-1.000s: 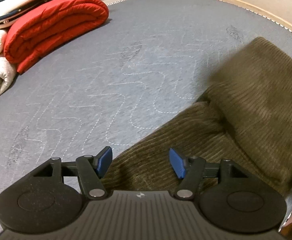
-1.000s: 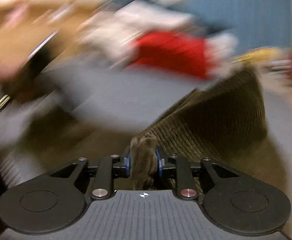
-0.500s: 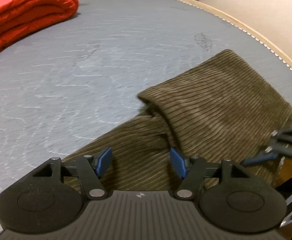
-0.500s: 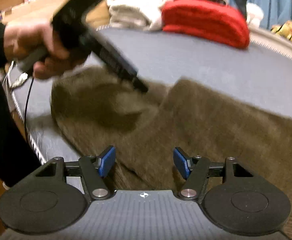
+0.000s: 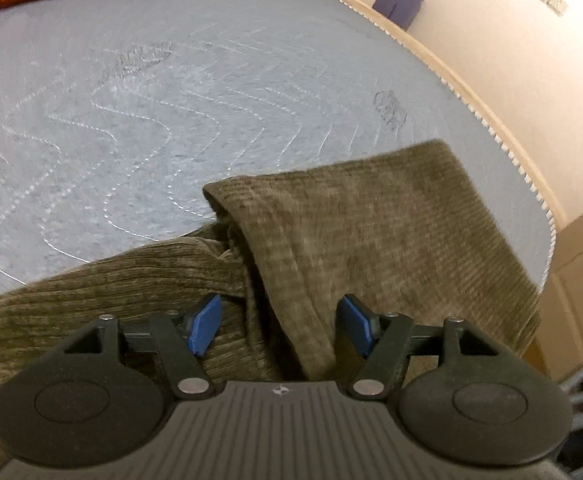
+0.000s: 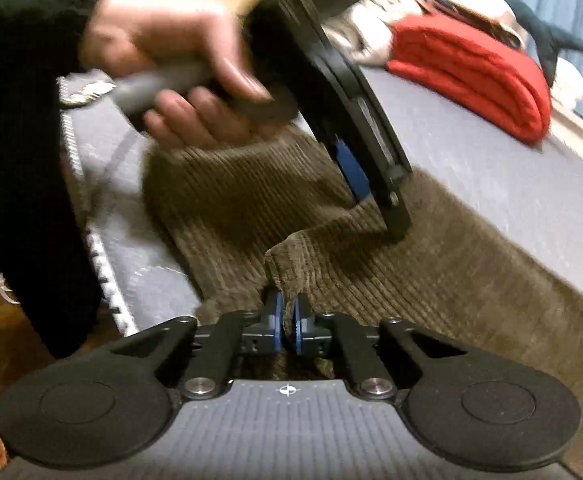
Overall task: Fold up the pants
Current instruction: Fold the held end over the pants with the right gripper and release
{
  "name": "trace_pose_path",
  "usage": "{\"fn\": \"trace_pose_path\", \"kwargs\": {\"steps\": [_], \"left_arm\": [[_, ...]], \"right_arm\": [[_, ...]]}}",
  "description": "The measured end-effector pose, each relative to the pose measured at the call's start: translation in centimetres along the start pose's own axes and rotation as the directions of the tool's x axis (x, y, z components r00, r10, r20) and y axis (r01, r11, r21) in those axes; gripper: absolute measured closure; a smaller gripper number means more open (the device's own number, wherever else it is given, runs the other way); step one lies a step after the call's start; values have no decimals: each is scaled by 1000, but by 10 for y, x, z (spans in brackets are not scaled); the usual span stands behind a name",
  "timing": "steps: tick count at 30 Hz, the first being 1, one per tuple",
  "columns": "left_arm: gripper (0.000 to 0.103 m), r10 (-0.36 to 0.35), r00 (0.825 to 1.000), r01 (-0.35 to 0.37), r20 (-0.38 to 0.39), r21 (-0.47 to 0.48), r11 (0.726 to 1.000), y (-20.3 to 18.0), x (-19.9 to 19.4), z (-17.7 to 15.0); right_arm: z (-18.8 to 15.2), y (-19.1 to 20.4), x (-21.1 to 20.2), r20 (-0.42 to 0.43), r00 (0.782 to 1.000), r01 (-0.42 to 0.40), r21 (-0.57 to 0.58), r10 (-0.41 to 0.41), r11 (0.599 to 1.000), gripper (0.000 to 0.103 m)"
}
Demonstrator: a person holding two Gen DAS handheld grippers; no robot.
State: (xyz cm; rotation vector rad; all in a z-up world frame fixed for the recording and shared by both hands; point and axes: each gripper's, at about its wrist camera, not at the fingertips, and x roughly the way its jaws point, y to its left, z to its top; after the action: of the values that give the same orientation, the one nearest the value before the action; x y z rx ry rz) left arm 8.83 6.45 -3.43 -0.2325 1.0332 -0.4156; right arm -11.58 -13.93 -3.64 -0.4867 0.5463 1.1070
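Olive corduroy pants (image 5: 371, 232) lie on the grey quilted mattress (image 5: 131, 112), one part folded over the other near the mattress corner. My left gripper (image 5: 279, 328) is open, its blue pads on either side of a fold ridge of the pants, close above the cloth. In the right wrist view the left gripper (image 6: 355, 168) shows from the side, held by a hand just above the pants (image 6: 451, 256). My right gripper (image 6: 287, 320) is shut on a raised edge of the pants.
A folded red blanket (image 6: 479, 68) and white towels lie at the far end of the mattress. The mattress edge (image 5: 523, 168) and a beige wall run along the right. A cardboard box (image 5: 579, 264) stands beside the bed corner.
My right gripper was open half a second ago and has shut on the pants edge. My left gripper has come lower and closer to the fold, still open.
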Motion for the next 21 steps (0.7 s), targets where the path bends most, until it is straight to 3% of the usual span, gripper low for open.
{"fn": "trace_pose_path", "kwargs": {"steps": [2, 4, 5, 7, 8, 9, 10, 13, 14, 16, 17, 18, 19, 21], "left_arm": [[30, -19, 1000, 19, 0, -23, 1000, 1, 3, 2], [34, -13, 1000, 12, -17, -21, 1000, 0, 9, 2], [40, -11, 1000, 11, -28, -15, 1000, 1, 11, 1], [68, 15, 999, -15, -37, 13, 1000, -3, 14, 2], [74, 19, 999, -19, -30, 31, 999, -8, 11, 4], [81, 25, 1000, -25, -8, 50, 998, -13, 4, 8], [83, 21, 999, -23, 23, 60, 998, -18, -5, 11], [83, 29, 993, -40, 114, 88, 995, -28, -26, 19], [82, 57, 993, -66, 102, 84, 994, -27, -24, 19], [71, 107, 994, -108, 14, 76, 991, -20, -7, 15], [66, 140, 990, -139, -10, 90, 986, -16, 0, 12], [46, 182, 983, -183, 24, 104, 978, -16, -2, 9], [41, 218, 974, -224, 61, 119, 967, -19, -7, 8], [41, 238, 961, -259, 139, 163, 952, -29, -21, 6]], "right_arm": [[2, 0, -20, 37, 998, -42, -38, 43, 998, 97], [-3, -4, -27, 14, 994, -104, -36, 105, 994, 97], [-9, -4, -24, -28, 993, -118, -32, 117, 992, 97], [-20, -5, -16, -80, 994, -78, -24, 76, 997, 96], [-24, -8, -16, -80, 995, -57, 8, 57, 998, 92], [-24, -13, -19, -69, 996, -49, 57, 53, 997, 78], [-23, -20, -25, -49, 998, -36, 106, 42, 994, 59], [-21, -52, -54, 64, 995, 52, 294, -74, 954, 28], [-24, -67, -65, 82, 987, 99, 380, -140, 920, 27], [-33, -93, -79, 64, 963, 191, 523, -261, 831, 27], [-40, -106, -84, 15, 939, 271, 588, -345, 762, 27], [-47, -116, -87, -48, 909, 350, 629, -414, 694, 25], [-56, -126, -89, -123, 875, 423, 663, -467, 618, 21], [-80, -145, -90, -298, 812, 543, 703, -503, 459, 20]]}}
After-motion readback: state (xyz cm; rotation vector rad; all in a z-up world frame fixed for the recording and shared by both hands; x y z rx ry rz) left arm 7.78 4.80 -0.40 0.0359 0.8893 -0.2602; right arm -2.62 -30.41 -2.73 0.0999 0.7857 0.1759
